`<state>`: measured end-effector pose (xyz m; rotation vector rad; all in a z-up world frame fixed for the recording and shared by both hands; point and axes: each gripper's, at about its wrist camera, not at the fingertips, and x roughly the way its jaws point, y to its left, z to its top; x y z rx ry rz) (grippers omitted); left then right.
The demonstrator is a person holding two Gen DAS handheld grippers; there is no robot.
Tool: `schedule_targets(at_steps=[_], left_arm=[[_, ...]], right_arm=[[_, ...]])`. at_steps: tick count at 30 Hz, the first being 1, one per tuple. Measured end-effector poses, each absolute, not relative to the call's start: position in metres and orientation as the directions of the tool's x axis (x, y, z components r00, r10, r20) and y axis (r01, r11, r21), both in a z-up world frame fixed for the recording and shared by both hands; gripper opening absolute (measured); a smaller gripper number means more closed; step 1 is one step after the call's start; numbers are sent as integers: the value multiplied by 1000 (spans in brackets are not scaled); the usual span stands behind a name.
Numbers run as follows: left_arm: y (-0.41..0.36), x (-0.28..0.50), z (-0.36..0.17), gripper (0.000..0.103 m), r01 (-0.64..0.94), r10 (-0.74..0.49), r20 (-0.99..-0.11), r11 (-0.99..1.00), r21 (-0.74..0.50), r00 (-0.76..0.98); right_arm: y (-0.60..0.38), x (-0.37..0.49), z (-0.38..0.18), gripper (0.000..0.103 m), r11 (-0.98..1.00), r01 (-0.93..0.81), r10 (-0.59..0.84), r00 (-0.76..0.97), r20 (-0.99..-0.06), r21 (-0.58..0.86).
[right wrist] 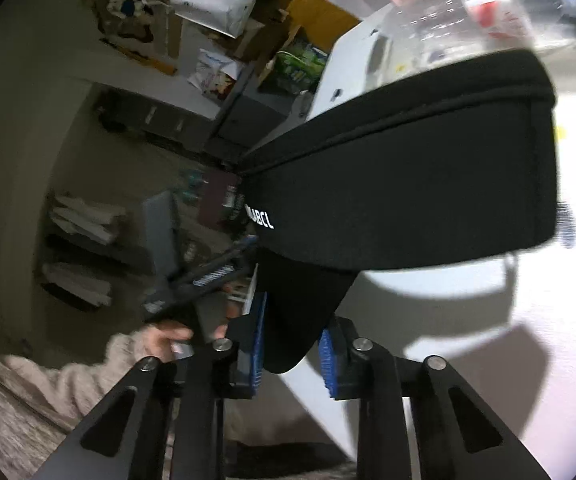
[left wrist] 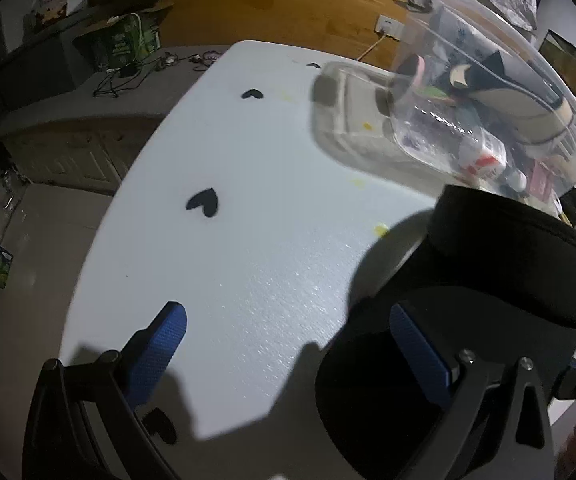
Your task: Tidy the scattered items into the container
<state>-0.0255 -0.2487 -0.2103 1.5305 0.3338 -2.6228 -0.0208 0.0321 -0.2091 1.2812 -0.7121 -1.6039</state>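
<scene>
A black cap (right wrist: 408,168) with white lettering hangs in my right gripper (right wrist: 292,344), whose blue pads are shut on its brim above the white table (right wrist: 548,320). The same cap (left wrist: 488,280) fills the lower right of the left wrist view, close to my left gripper's right finger. My left gripper (left wrist: 288,344) is open and empty over the white table (left wrist: 228,240). A clear plastic container (left wrist: 488,92) at the upper right is tilted and holds a plastic bottle (left wrist: 468,144), a shoe and other items. It also shows in the right wrist view (right wrist: 468,0), beyond the cap.
Black heart marks (left wrist: 204,202) and small yellow spots (left wrist: 380,230) lie on the table. Beyond the table's left edge are a low cabinet (left wrist: 68,152), cables and boxes on the floor. The person's left hand (right wrist: 168,336) shows low in the right wrist view.
</scene>
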Motion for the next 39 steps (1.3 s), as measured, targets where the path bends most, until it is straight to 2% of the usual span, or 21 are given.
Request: schedule_targets(at_steps=[5, 11, 17, 18, 20, 24, 27, 31, 32, 34, 37, 39], left_arm=[[-254, -20, -198, 102, 173, -13, -845, -980, -95, -535], [-245, 7, -177, 102, 75, -70, -789, -997, 31, -611], [-225, 26, -167, 100, -56, -69, -751, -989, 140, -657], [-218, 27, -170, 99, -97, -53, -754, -983, 153, -655], [-203, 26, -177, 91, -167, -41, -752, -966, 199, -657], [-172, 20, -195, 88, -281, -6, -747, -924, 258, -665], [-155, 8, -209, 78, -331, 14, -745, -901, 279, -667], [-142, -11, -221, 76, -365, 42, -741, -888, 280, -671], [-139, -15, -223, 72, -373, 51, -741, -886, 275, -670], [-136, -23, -223, 38, -383, 64, -748, -885, 263, -661], [-136, -31, -220, 25, -395, 88, -759, -889, 232, -645], [-137, -35, -215, 22, -398, 101, -761, -891, 217, -641]], right_arm=[[29, -32, -202, 16, -369, 218, -928, -29, -372, 904], [43, -53, -204, 10, -300, 74, -953, -71, -295, 951], [54, -72, -208, 8, -210, -48, -968, -132, -215, 977], [54, -75, -209, 8, -196, -66, -969, -140, -204, 978], [55, -78, -214, 8, -166, -111, -971, -157, -182, 980], [64, -79, -220, 8, -125, -174, -970, -184, -157, 977], [66, -77, -218, 8, -113, -198, -969, -194, -152, 974], [68, -76, -215, 8, -101, -219, -968, -202, -146, 971], [70, -77, -215, 8, -101, -223, -968, -205, -147, 970], [75, -80, -216, 8, -106, -228, -965, -212, -155, 968], [84, -83, -216, 8, -117, -237, -956, -235, -173, 964], [88, -85, -218, 8, -116, -242, -953, -247, -177, 963]])
